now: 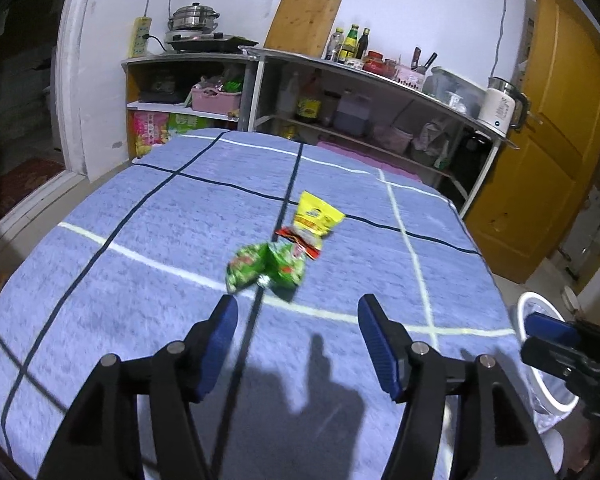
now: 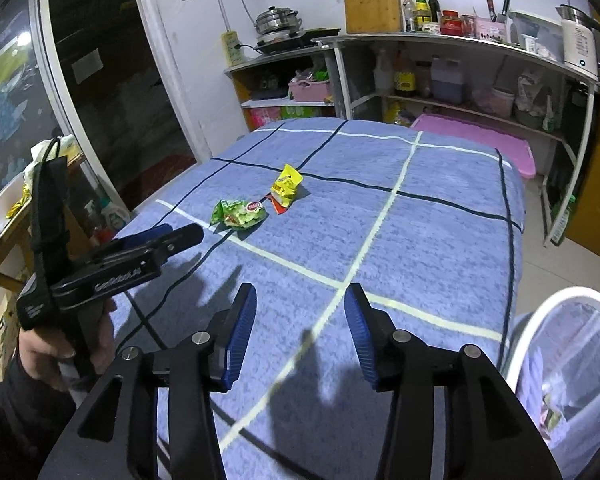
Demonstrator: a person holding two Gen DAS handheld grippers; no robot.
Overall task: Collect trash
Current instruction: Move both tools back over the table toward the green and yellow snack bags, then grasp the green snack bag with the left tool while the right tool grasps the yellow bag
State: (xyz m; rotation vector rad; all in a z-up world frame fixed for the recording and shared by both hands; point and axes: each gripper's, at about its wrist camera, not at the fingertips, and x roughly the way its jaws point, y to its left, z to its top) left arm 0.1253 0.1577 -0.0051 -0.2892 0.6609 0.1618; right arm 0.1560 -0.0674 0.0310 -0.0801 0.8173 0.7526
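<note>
- Ahead of my left gripper (image 1: 298, 312), just past its fingertips, lies a crumpled green wrapper (image 1: 266, 266) on the blue checked cloth (image 1: 140, 240) that covers the table.
- Just beyond the green one, touching it or nearly so, are a small red wrapper (image 1: 300, 240) and a yellow packet (image 1: 318, 216) resting partly on the red one.
- My left gripper's jaws stand spread wide with only cloth between them; nothing is held.
- From my right gripper (image 2: 300, 300) the same three pieces sit well ahead and to its left: the green wrapper (image 2: 240, 214) nearest, the yellow packet (image 2: 286, 186) behind it.
- My right gripper's jaws are also parted and empty, over a white line in the cloth.
- My left hand (image 2: 66, 344) shows at the right gripper's left, wrapped round its handle.
- To the right of my right gripper, beside the table edge, stands a white-rimmed bin (image 2: 572, 296) with a clear liner and some scraps in it.
- Behind the table run shelves (image 2: 460, 46) with bottles, a kettle and a pot.
</note>
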